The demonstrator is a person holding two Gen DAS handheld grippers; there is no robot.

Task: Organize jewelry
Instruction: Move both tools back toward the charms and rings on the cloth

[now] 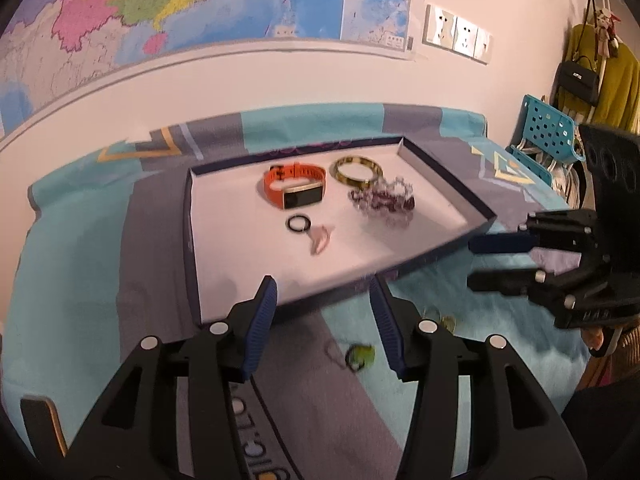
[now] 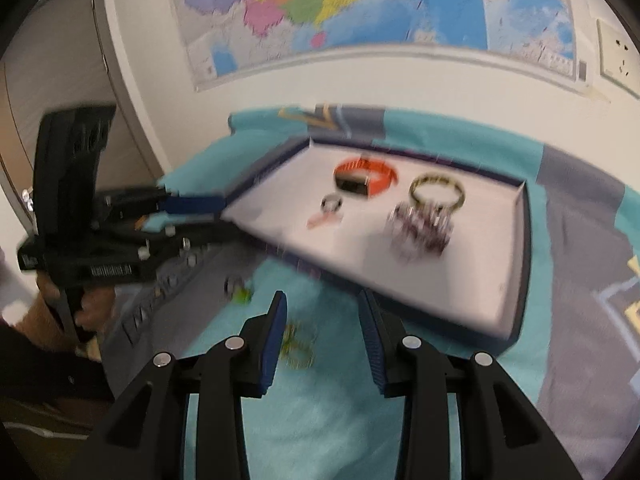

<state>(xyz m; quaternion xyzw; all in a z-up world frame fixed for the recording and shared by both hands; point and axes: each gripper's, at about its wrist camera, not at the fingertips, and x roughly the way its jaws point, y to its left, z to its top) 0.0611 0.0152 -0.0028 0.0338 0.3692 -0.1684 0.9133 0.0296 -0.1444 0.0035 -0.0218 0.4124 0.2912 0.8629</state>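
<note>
A shallow white tray [image 1: 224,264] [image 2: 480,300] with a dark rim lies on a teal and grey cloth. In it are an orange watch [image 1: 294,186] [image 2: 366,178], a gold bangle [image 1: 356,171] [image 2: 437,192], a purple bead bracelet [image 1: 382,200] [image 2: 420,226], a black ring [image 1: 298,224] [image 2: 332,203] and a pink piece [image 1: 320,240]. On the cloth in front of the tray lie a green ring [image 1: 360,356] [image 2: 240,290] and gold earrings [image 2: 298,344]. My left gripper [image 1: 322,304] is open and empty above the tray's near rim. My right gripper [image 2: 322,316] is open and empty above the earrings.
A map hangs on the white wall behind [image 1: 160,12]. A blue plastic chair [image 1: 548,132] and a coat rack with a black bag [image 1: 580,80] stand at the right. A door [image 2: 60,92] is at the left.
</note>
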